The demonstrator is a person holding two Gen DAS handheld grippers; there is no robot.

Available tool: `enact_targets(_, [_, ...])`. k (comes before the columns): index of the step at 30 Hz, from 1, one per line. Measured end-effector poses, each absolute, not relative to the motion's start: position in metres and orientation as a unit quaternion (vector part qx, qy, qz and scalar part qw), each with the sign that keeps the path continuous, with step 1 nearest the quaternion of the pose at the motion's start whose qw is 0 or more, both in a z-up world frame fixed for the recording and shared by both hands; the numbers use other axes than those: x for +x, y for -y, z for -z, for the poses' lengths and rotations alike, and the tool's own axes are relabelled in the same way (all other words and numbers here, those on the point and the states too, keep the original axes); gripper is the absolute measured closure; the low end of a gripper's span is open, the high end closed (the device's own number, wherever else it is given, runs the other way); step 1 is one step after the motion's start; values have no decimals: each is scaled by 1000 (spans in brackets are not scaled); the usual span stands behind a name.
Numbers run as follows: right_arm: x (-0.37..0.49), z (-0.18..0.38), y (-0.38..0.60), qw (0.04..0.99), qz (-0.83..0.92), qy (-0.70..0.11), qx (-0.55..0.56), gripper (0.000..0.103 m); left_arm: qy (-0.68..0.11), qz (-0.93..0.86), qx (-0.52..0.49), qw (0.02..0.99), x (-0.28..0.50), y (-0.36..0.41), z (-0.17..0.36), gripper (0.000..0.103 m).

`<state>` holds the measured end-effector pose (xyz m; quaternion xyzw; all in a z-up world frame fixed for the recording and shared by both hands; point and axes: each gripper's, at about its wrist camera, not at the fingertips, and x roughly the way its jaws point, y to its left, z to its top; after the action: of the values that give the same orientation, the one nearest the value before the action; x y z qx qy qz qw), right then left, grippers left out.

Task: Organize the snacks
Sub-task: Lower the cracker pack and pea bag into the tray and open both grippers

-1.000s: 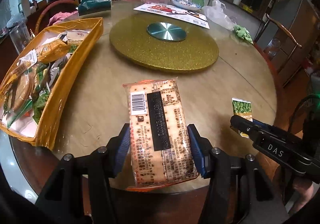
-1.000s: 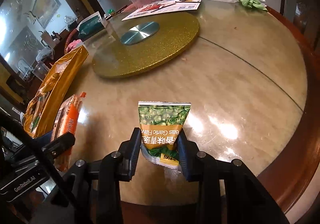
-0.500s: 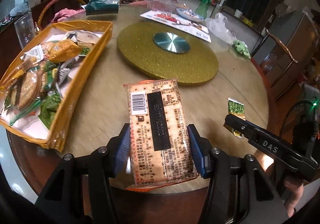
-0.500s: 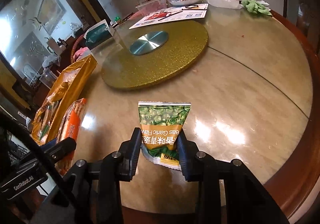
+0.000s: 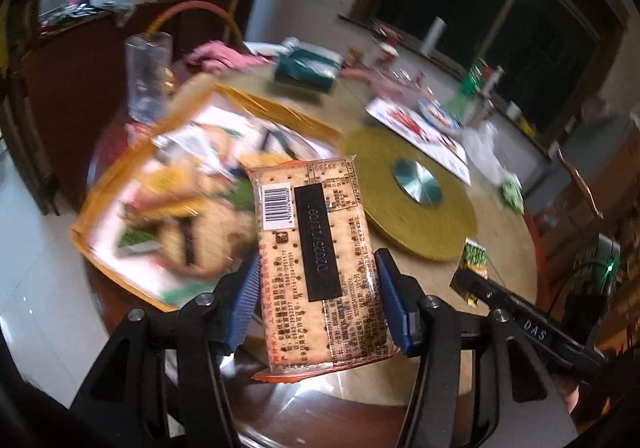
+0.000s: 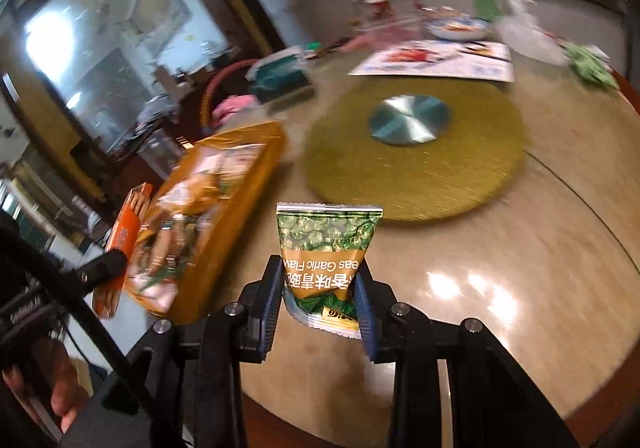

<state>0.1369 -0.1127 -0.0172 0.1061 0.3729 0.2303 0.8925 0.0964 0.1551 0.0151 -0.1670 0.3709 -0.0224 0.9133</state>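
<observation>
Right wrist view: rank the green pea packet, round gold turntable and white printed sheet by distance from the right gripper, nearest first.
1. Green pea packet, clamped in the right gripper.
2. Round gold turntable, mid-table, just beyond.
3. White printed sheet, past the turntable's far edge.

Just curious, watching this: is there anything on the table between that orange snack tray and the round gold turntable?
No. In the right wrist view, only bare table shows between the orange tray and the gold turntable.

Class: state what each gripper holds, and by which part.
The left gripper clamps the cracker packet across the lower half of its long sides. The right gripper pinches the green pea packet at its lower sides.
</observation>
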Motion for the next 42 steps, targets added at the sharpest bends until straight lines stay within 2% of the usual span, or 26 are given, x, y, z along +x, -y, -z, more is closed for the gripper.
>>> enact_targets(6, [172,10,49,876,-282,-382,86,70,-361,-2,-181,915,119,-204,-19,46])
enact_targets(15, [247,4,-23,865,-298,-398,70,70,-384,-5,-184,905,205,-249,-1,46])
enact_targets(27, [299,27,-70,853,-289,-431,47,70,-445,3,-135,885,265,-252,32,46])
enact_targets(33, [299,30,-75,861,-296,-411,52,65,-466,16,-137,874,273,-253,41,45])
enact_targets(34, [299,30,-75,858,-299,-413,57,61,-463,16,-141,875,271,-254,39,44])
enact_targets(36, [295,26,-69,854,-306,-413,78,52,-447,9,-147,882,258,-254,30,25])
enact_targets(37, [293,23,-67,856,-304,-410,83,47,-438,-1,-144,887,252,-253,26,20])
enact_targets(38, [286,18,-61,861,-297,-402,89,46,-425,-12,-139,894,241,-251,22,17])
enact_targets(42, [249,5,-33,866,-290,-390,119,44,-384,-39,-96,918,184,-226,7,16])
